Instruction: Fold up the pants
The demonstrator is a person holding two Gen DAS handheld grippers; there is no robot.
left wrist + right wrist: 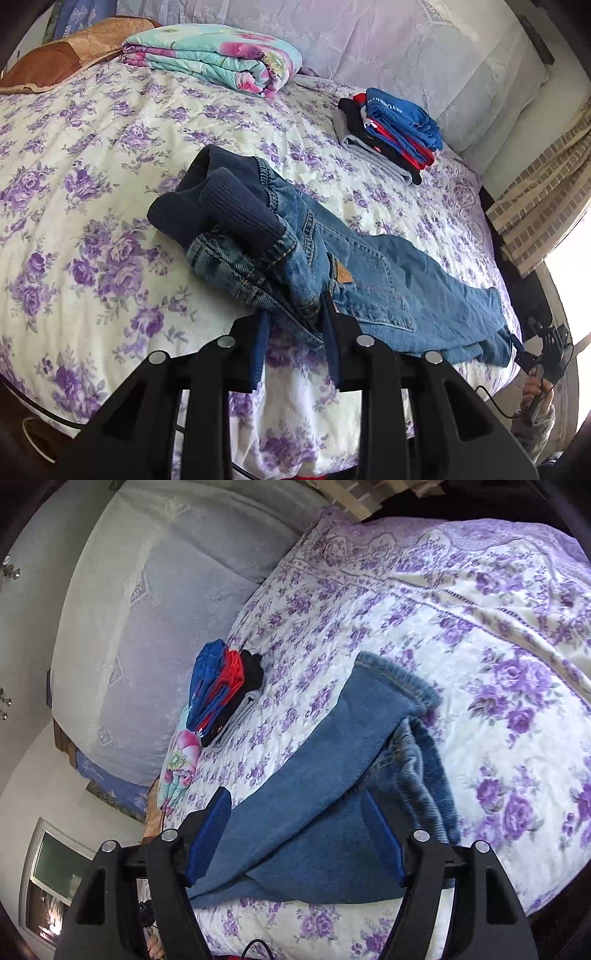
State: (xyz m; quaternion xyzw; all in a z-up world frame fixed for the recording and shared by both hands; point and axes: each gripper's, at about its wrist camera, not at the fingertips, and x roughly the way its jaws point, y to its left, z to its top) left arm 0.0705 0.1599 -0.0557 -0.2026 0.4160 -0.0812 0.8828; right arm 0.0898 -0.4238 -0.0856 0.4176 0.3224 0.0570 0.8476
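The jeans (351, 266) lie stretched across the flowered bedspread (92, 155), waist end bunched up with its dark ribbed band, legs running off toward the bed's edge. The left gripper (295, 325) sits at the waist, jaws spread, with a ridge of denim between its blue fingers (330, 332) (not pinched that I can see). The right gripper (299, 830) is at the leg end, jaws wide apart, the cloth lying loose between them. A pile of folded clothes (391, 136) sits well apart near the pillow (424, 48), and a folded floral blanket (214, 55) beyond.
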